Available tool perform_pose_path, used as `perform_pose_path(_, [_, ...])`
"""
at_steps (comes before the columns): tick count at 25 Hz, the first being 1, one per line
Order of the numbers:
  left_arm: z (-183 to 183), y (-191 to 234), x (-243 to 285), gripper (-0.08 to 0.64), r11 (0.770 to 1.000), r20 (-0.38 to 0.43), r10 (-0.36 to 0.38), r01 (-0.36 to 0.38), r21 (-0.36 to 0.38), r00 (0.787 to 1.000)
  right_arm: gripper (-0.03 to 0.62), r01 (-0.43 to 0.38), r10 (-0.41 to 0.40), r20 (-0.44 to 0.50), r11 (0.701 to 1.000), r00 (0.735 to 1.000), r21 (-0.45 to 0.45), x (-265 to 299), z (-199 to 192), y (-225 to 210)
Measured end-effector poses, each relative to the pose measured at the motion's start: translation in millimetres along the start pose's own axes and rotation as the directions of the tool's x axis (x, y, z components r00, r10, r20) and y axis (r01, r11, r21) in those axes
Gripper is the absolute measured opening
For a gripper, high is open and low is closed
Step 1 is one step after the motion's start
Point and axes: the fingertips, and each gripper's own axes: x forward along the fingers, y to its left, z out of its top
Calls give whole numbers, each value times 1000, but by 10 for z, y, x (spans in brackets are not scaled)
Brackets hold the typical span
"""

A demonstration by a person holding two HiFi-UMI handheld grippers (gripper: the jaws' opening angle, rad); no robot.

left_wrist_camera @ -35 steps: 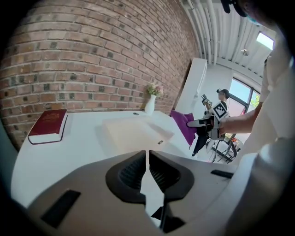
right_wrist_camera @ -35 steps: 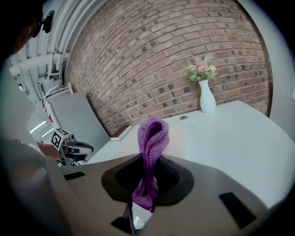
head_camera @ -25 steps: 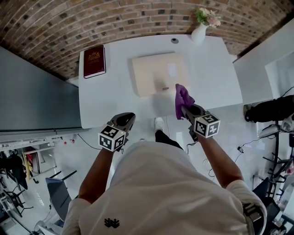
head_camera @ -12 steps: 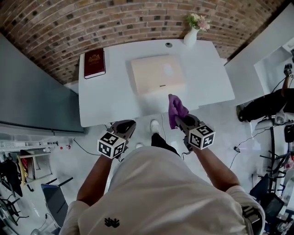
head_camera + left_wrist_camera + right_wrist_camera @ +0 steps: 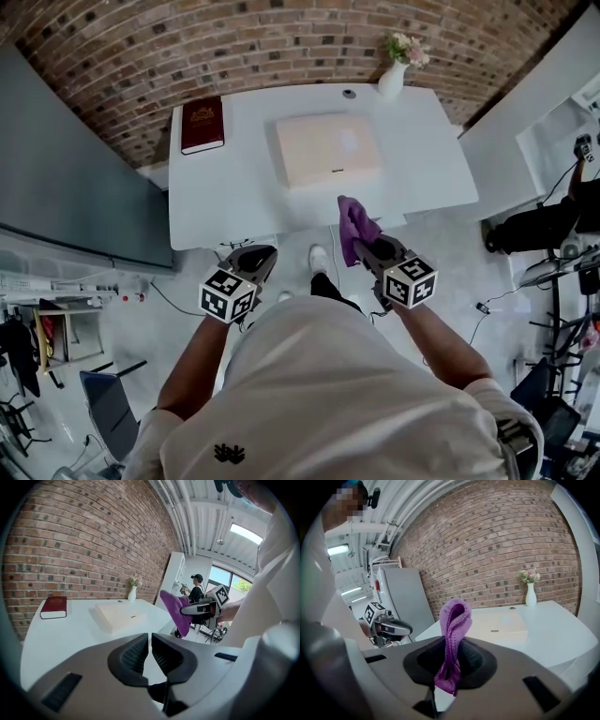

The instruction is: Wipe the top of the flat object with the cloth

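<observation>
A dark red hardcover book (image 5: 202,125) is seen at the left back of the white worktop (image 5: 234,192). The left claw (image 5: 259,255) is held short of the front edge, its jaws drawn together to a thin slit, with nothing between them. A flat cream rectangular object (image 5: 328,150) lies mid-worktop. A purple knitted cloth (image 5: 353,225) is pinched upright in the clenched right claw (image 5: 368,246), near the front edge and apart from that object. A white vase of flowers (image 5: 395,73) stands at the right back.

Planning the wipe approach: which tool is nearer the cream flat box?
Right. The right tool, holding the purple cloth, is off the table's near edge directly before the cream flat box. The left tool is farther off to its left.
</observation>
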Motion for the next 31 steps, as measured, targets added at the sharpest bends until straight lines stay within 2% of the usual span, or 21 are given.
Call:
perform_pose_path(12, [-187, -100, -177, 38, 1000, 0, 6, -6, -16, 1000, 75, -25, 25, 10, 999, 1000, -26, -72, 70, 248])
perform_pose_path(18, [-179, -193, -98, 38, 1000, 2, 24, -23, -14, 1000, 75, -45, 45, 3, 999, 999, -25, -105, 13, 137])
perform_pose_path(24, [-55, -290, 84, 38, 999, -14, 43, -43, -17, 999, 75, -90, 91, 12, 995, 996, -42, -139, 142, -55])
perform_pose_path(27, [114, -502, 330, 38, 999, -9, 22, -22, -35, 1000, 75, -88, 88, 4, 995, 996, -35, -329, 191, -261])
perform_pose_path(31, [339, -1004, 702, 38, 997, -6, -48, 48, -53, 999, 75, -84, 84, -25, 996, 996, 7, -695, 131, -498])
